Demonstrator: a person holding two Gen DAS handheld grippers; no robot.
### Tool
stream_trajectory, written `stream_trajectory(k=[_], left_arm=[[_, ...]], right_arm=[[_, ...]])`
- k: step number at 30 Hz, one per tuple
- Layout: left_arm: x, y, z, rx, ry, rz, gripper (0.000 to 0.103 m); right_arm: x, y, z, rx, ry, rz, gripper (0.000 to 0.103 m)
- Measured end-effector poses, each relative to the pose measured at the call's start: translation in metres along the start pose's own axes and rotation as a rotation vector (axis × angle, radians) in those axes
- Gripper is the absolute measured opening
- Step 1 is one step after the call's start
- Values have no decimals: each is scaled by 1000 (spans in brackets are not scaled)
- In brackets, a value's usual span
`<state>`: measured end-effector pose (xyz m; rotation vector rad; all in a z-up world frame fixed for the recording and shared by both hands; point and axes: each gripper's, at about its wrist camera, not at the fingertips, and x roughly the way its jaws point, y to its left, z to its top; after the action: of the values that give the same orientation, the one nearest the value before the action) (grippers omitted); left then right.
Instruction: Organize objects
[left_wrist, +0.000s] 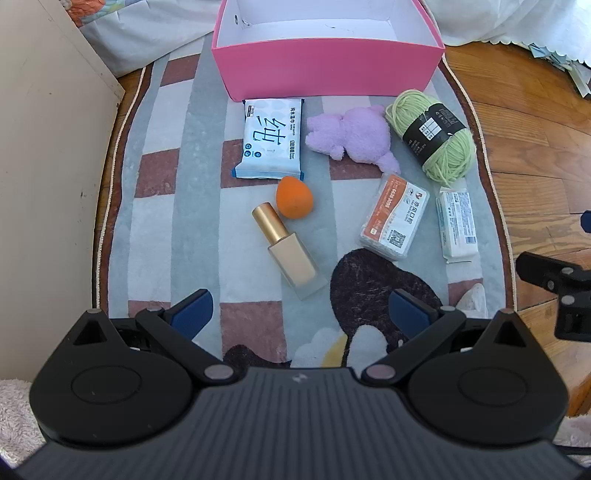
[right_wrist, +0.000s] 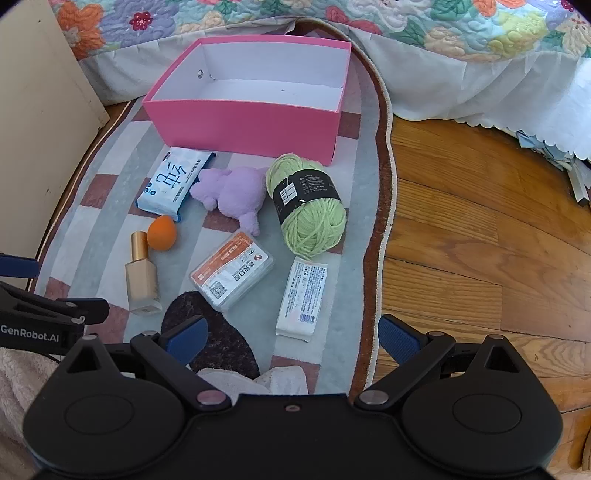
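An empty pink box (left_wrist: 325, 70) (right_wrist: 243, 120) stands at the far end of a striped rug (left_wrist: 159, 206). In front of it lie a blue-white wipes pack (left_wrist: 271, 138) (right_wrist: 173, 182), a purple plush toy (left_wrist: 351, 136) (right_wrist: 232, 192), a green yarn ball (left_wrist: 432, 136) (right_wrist: 306, 205), an orange sponge egg (left_wrist: 293, 197) (right_wrist: 161, 232), a gold-capped foundation bottle (left_wrist: 288, 251) (right_wrist: 141, 271), an orange-white mask pack (left_wrist: 395, 216) (right_wrist: 231, 269) and a small white packet (left_wrist: 458, 223) (right_wrist: 303, 295). My left gripper (left_wrist: 301, 314) is open and empty, near the bottle. My right gripper (right_wrist: 291, 334) is open and empty, near the white packet.
A cream cabinet side (left_wrist: 48, 155) (right_wrist: 40, 122) borders the rug on the left. A bed with a floral quilt (right_wrist: 369, 22) and white skirt (right_wrist: 461, 81) lies behind the box. Wooden floor (right_wrist: 480, 240) lies to the right.
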<state>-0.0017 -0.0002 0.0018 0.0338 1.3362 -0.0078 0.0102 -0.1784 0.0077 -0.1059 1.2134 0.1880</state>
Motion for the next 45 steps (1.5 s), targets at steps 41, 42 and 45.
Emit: stream_trajectory(k=[41,42,45], left_arm=[[2,1,-1,12,15,-28,103],[2,1,-1,11,17,-35,103],[1,1,-2,7,23,-58,103]], right_arm=[[6,3,0,-6,31,21,100],[6,3,0,-7,32,21,100],[6,2,0,-6,33,23,100]])
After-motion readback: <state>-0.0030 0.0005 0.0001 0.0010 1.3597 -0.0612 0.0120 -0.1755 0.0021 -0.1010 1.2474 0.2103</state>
